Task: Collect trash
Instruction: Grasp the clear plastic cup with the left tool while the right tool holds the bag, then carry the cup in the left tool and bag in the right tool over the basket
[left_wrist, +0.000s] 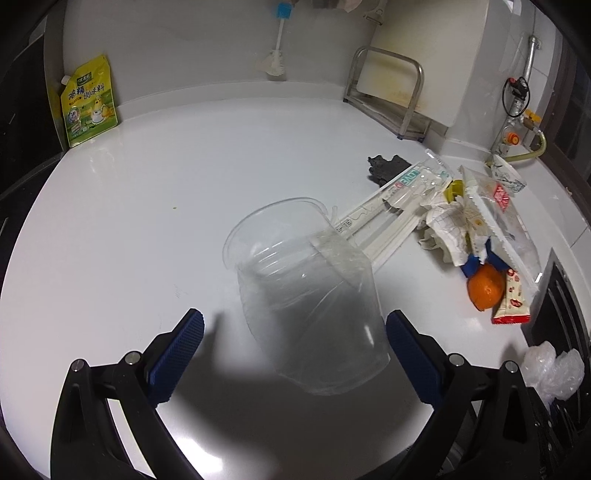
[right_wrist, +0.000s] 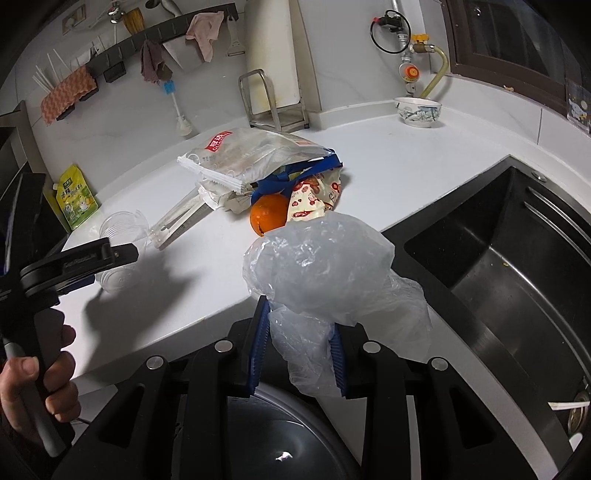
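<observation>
A clear plastic cup (left_wrist: 306, 288) lies on its side on the white counter (left_wrist: 147, 221), mouth pointing away. My left gripper (left_wrist: 295, 319) is open around its base; the right pad (left_wrist: 402, 343) is close to the cup wall and the left pad stands well apart. My right gripper (right_wrist: 299, 317) is shut on a crumpled clear plastic bag (right_wrist: 321, 258) held above the counter edge. In the right wrist view the left gripper (right_wrist: 110, 254) reaches over the cup (right_wrist: 122, 225). A trash pile holds an orange (right_wrist: 267, 218), a clear red-labelled bag (right_wrist: 243, 155) and a snack wrapper (right_wrist: 310, 199).
A black sink (right_wrist: 517, 258) opens to the right of the pile. A patterned bowl (right_wrist: 417, 110) stands at the back corner by the gas pipe. A yellow seasoning pouch (left_wrist: 88, 103), a metal rack (left_wrist: 388, 96) and a toothbrush package (left_wrist: 399, 192) are on the counter.
</observation>
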